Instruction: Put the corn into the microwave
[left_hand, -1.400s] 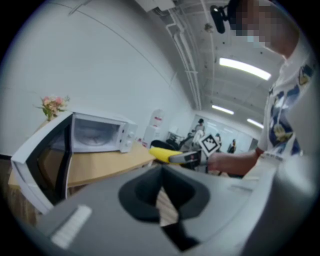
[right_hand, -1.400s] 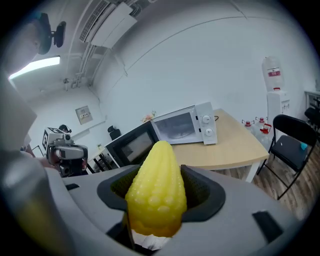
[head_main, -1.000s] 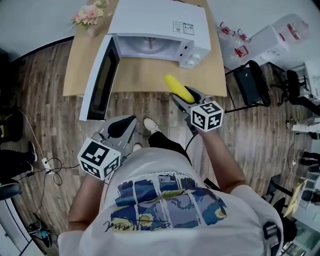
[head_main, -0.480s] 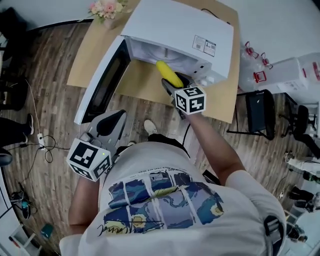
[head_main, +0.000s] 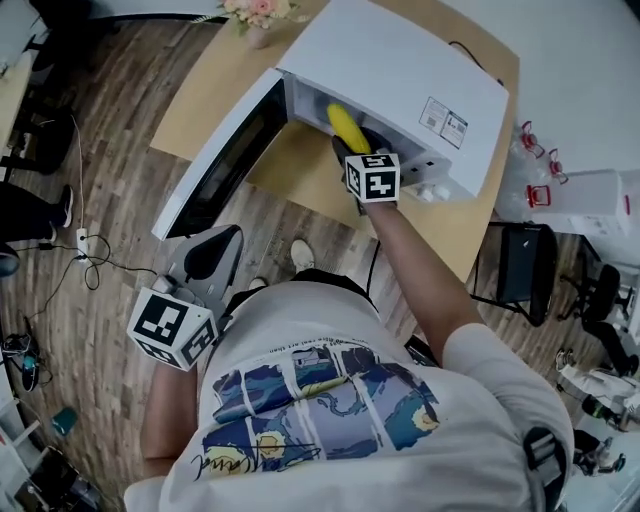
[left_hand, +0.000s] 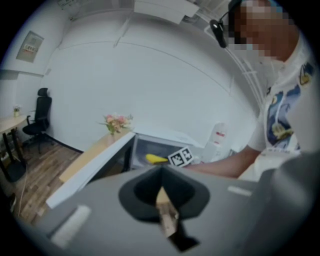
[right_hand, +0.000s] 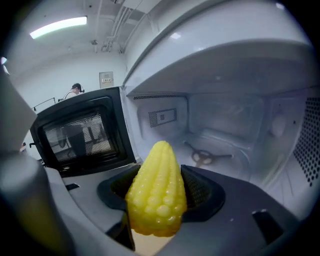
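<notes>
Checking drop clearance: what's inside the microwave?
Inside the microwave, the floor shows only a small turntable ring. The corn, held by the right gripper, is at the opening. The near floor is hidden behind corn and gripper.

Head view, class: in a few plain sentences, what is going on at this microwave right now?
A person holds a gripper in each hand. The right gripper is shut on a yellow corn and reaches into the mouth of the white microwave, whose door stands wide open. The corn is in the air, not yet set down inside. The left gripper hangs low beside the person, jaws together and empty.
</notes>
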